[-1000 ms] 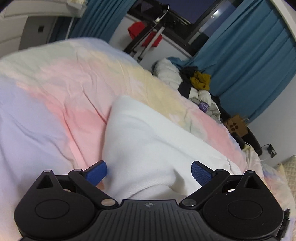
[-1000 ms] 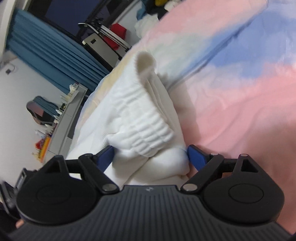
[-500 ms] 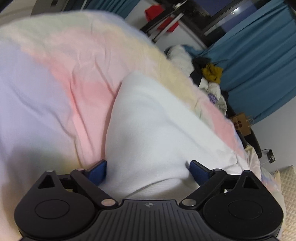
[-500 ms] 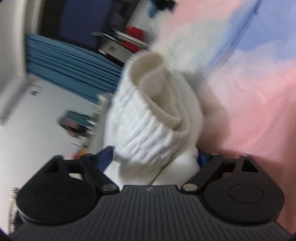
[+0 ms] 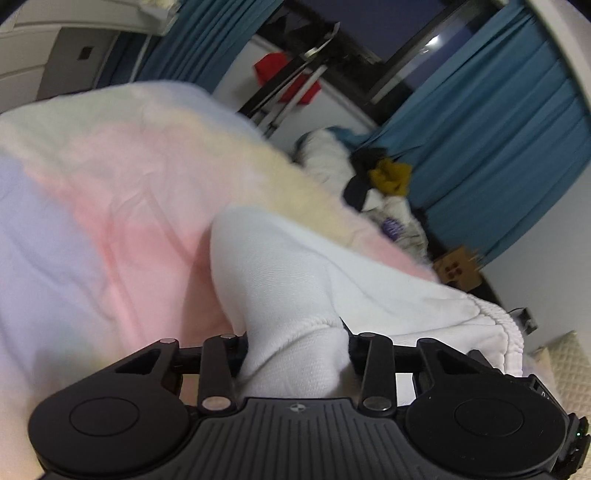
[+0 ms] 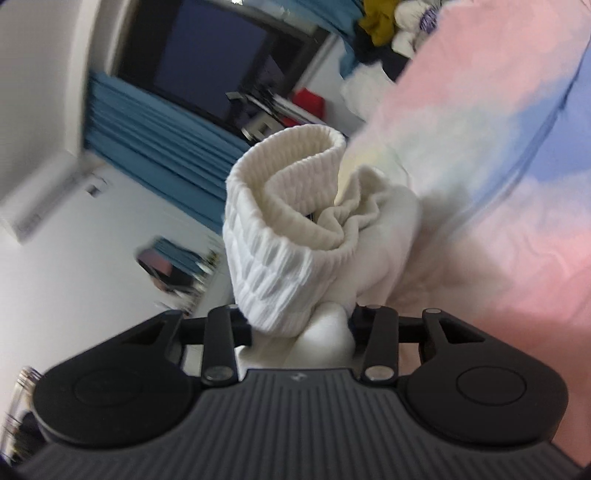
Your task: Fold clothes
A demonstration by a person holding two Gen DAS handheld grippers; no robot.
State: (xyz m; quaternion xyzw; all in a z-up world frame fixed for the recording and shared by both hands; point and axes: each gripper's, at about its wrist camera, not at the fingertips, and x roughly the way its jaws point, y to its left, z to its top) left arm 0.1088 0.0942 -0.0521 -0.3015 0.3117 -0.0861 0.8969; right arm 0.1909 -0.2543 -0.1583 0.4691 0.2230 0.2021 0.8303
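Left wrist view. A bed covered by a pastel quilt (image 5: pixel 110 206) in pink, lilac and pale yellow fills the lower and left field; behind it hang blue curtains (image 5: pixel 498 140) beside a dark window, with a red object (image 5: pixel 273 66) on a stand and a heap of mixed clothes (image 5: pixel 384 184) at the far edge of the bed. A brown cardboard box (image 5: pixel 458 267) stands near the curtain foot. The white garment (image 5: pixel 295 280), a thick knit piece, lies across the quilt and rises as a bunched ridge into the left gripper (image 5: pixel 295 347). The jaws have just been closing and now pinch a fold of this garment between them; the blue pads are buried in the cloth and not visible. The ribbed hem of the garment shows at the right edge, near a cream textured cushion (image 5: pixel 569 373).

Right wrist view. The background shows a white wall, the same blue curtains (image 6: pixel 155 140), the dark window (image 6: pixel 214 62) and the clothes heap (image 6: pixel 388 22) at the top; the quilt (image 6: pixel 498 184) occupies the right half. The picture is blurred at its left side. The white garment (image 6: pixel 280 251) is lifted clear of the quilt here, its ribbed cuff curled into an open tube above the right gripper (image 6: pixel 301 325). These jaws have also just been closing and now clamp a gathered wad of the garment just below the cuff; cloth fills the gap between the 2 fingers, whose pads are hidden. The rest of the garment trails from the cuff toward the quilt on the right.
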